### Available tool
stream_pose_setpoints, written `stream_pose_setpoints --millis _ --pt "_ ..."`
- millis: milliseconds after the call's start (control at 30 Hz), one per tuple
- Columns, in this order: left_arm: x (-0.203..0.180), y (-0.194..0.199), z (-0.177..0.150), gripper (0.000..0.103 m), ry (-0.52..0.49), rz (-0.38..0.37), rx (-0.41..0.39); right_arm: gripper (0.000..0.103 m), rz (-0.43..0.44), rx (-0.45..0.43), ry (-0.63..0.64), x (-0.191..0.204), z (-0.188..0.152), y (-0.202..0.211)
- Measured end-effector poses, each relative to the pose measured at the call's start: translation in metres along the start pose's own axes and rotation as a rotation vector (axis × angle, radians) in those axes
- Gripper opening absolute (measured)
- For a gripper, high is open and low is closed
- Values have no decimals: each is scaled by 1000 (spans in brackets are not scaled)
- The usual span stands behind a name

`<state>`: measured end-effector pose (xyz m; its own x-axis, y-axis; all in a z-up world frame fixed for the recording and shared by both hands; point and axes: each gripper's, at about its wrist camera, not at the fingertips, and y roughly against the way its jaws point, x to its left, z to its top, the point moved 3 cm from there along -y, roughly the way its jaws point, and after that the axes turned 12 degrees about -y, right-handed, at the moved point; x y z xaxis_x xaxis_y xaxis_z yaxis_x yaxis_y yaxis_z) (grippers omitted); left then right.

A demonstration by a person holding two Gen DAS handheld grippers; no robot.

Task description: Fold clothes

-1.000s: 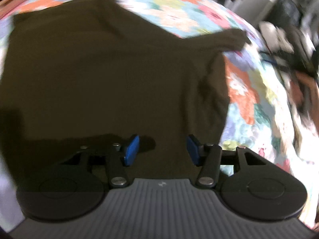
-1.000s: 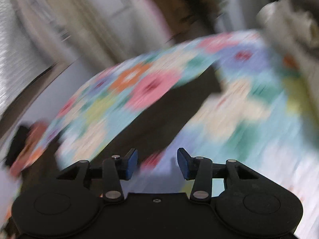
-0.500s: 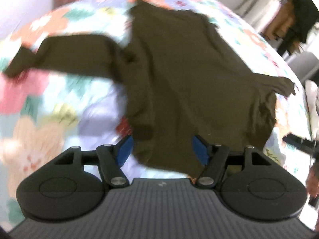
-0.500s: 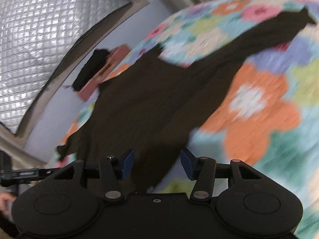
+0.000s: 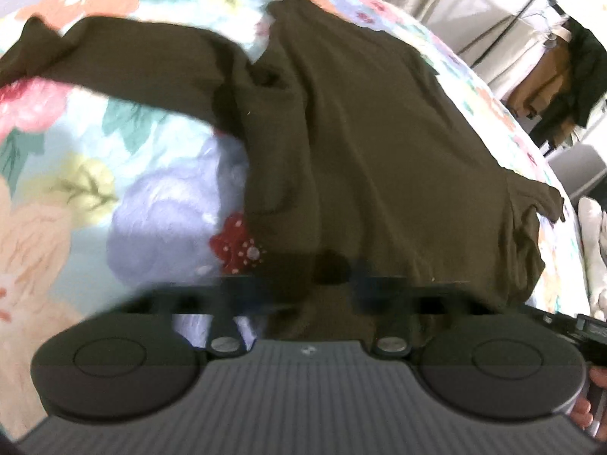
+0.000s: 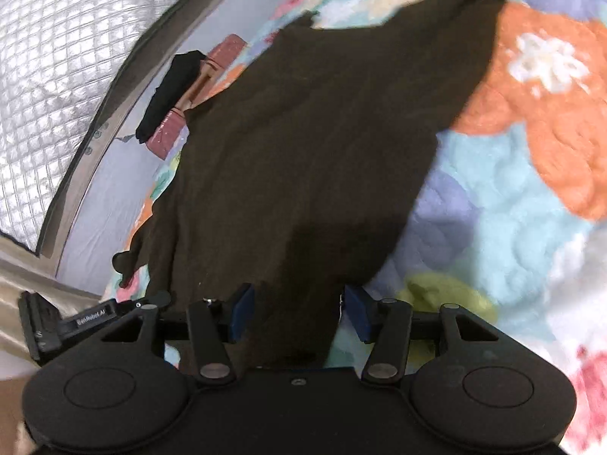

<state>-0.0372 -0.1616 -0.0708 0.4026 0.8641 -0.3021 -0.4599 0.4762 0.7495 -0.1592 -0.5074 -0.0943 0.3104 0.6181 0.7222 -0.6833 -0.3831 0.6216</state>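
Shirt lies spread on the bed, unfolded; right tool gapes over its hem; left tool too blurred to judge.

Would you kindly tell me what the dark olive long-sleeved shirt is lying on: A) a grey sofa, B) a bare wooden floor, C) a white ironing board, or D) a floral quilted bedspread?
D: the dark olive long-sleeved shirt is spread over a floral quilted bedspread with coloured flowers.
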Motion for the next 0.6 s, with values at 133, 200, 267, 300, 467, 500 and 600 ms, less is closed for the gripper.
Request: stream_pose_setpoints --millis 133,200,267,300,467,500,600 --pt "-5 41 9 5 -5 3 -95 9 67 -84 74 18 7 21" --pt "3 65 14 5 50 -38 -140 9 118 -138 118 31 7 48" --pt "12 78 16 5 98 -64 -150 8 112 -164 160 39 4 71" --pt "17 78 15 5 116 -66 -135 8 87 -165 157 36 2 76" --pt "22 29 -11 5 115 42 67 8 -184 -121 174 6 -12 53" --pt "21 21 -17 5 115 59 101 8 -200 -114 175 6 -15 50" --pt "12 33 -11 5 66 90 69 8 -197 -106 187 13 -18 49"
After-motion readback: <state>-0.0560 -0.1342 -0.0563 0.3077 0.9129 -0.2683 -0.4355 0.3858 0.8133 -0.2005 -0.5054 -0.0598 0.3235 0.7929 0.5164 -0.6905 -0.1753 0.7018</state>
